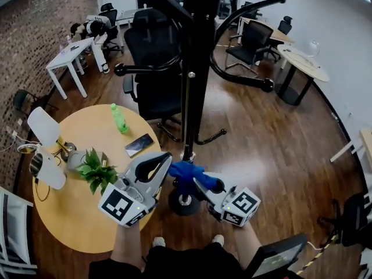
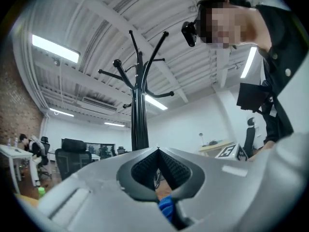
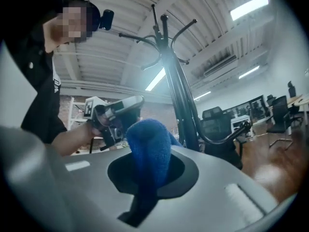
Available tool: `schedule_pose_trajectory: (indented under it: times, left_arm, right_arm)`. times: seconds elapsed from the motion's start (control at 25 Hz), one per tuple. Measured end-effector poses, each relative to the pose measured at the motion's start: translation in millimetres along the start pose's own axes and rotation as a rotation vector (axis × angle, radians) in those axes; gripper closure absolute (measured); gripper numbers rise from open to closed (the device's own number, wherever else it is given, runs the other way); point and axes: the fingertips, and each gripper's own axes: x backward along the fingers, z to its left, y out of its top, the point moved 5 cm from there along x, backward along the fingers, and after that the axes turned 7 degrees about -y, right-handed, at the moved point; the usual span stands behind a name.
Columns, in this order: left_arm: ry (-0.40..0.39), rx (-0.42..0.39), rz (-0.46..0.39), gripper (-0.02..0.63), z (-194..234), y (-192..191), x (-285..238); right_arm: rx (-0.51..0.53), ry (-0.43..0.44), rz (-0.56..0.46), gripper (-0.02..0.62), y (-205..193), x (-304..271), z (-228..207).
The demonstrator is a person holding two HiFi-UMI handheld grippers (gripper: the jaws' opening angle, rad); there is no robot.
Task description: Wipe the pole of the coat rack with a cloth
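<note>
Right gripper (image 1: 204, 185), low in the middle of the head view, has its jaws closed on the blue cloth (image 1: 185, 172). In the right gripper view the cloth stands up in a fat roll between the jaws. Left gripper (image 1: 167, 160) sits just to the left of the cloth. Its jaw tips are pressed together, and its own view shows only a small bit of blue low down in the gap behind the tips. It does not look like it is pinching the cloth, but I cannot be sure. The black pole (image 1: 196, 68) of the coat rack runs from the top middle of the head view down to its round base (image 1: 183, 203) near the bottom. The cloth is right by the low part of the pole, just above the base. I cannot tell if it is touching the pole yet. A round wooden table (image 1: 75, 214) fills the lower left and is not part of the job. I think the wiping is at its low end, down by the foot of the pole. For the next move, the right gripper should press the cloth flat on the pole and rub it along. It needs a firm hold so the cloth does not slip out. It should also stay clear of the curved hooks higher up.
</note>
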Motion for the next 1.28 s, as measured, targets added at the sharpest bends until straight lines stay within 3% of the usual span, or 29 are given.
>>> schedule_pose_trajectory:
  times: [0.16, 0.44, 0.64, 0.84, 0.96, 1.12, 1.28]
  left_arm:
    - [0.192, -0.015, 0.076, 0.612, -16.9, -13.9, -8.0]
    - [0.319, 0.003, 0.129, 0.612, -51.8, -14.0, -18.3]
    - [0.307, 0.031, 0.112, 0.612, -64.4, -11.2, -11.4]
    - [0.217, 0.057, -0.028, 0.612, -80.9, 2.9, -17.5]
    - [0.169, 0.084, -0.021, 0.612, -96.2, -14.0, -19.0]
    - [0.168, 0.132, 0.016, 0.612, -108.1, -36.1, -16.5]
    - [0.171, 0.154, 0.054, 0.612, -116.0, -63.6, -29.8]
  right_arm:
    - [-0.083, 0.179, 0.053, 0.572, -18.3, 23.2, -25.9]
    - [-0.108, 0.232, 0.040, 0.572, -5.1, 33.9, -54.7]
    - [-0.098, 0.188, -0.019, 0.572, 4.1, 28.6, -57.3]
    - [-0.098, 0.104, -0.006, 0.572, 0.5, 33.0, -59.6]
    - [-0.107, 0.084, -0.046, 0.572, 5.9, 38.1, -58.3]
    - [-0.080, 0.103, -0.050, 0.572, 5.9, 35.3, -52.8]
    - [0.052, 0.151, -0.061, 0.572, 5.3, 13.3, -50.3]
